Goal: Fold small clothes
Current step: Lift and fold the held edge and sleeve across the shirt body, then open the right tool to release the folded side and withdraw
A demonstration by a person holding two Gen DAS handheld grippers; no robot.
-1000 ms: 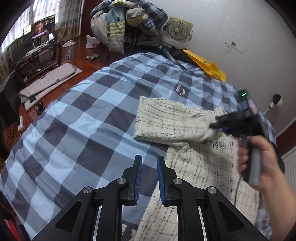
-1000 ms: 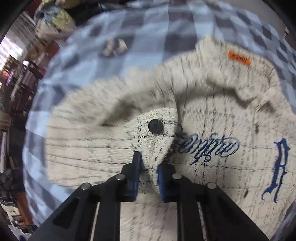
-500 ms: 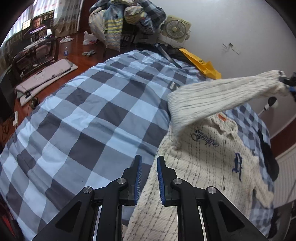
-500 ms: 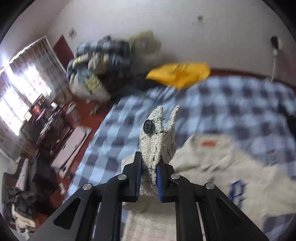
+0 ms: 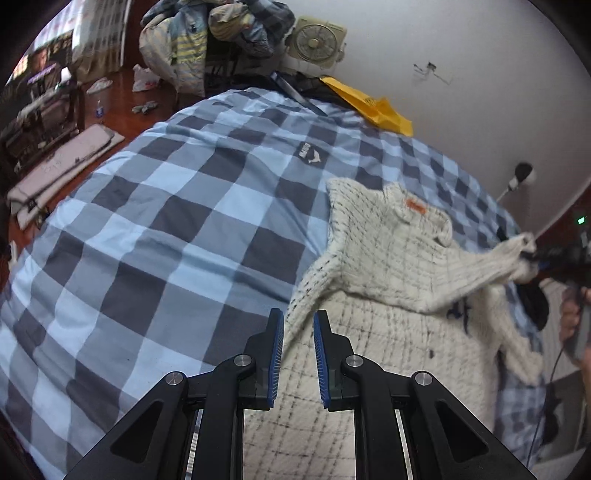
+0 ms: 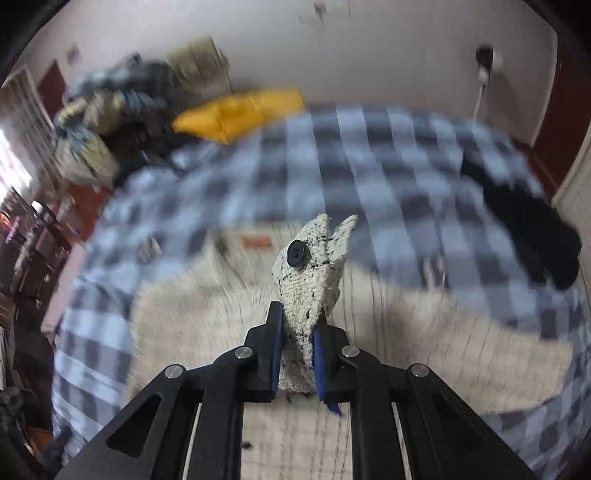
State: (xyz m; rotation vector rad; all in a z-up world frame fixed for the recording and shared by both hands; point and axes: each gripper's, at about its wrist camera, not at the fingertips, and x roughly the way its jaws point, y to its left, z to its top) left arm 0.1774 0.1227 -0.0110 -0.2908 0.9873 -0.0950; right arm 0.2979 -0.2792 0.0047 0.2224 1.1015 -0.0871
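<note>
Left wrist view: close above the blue-and-grey checked bedspread (image 5: 177,229), angled steeply down, facing the white wall. Right wrist view: higher, blurred, facing the same wall. Both share the cream knitted cardigan (image 5: 388,258), the crumpled yellow bag (image 6: 240,110) and the piled clothes (image 5: 207,33).

Sleeve cuff (image 6: 308,291) carried from left side across cream jacket (image 5: 373,332) to right; right hand-held gripper (image 6: 298,325) jaws opening

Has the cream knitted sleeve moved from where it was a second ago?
Yes. The cream knitted sleeve has been carried from the blue checked bedspread across the jacket's front, held in the right tool.
</note>
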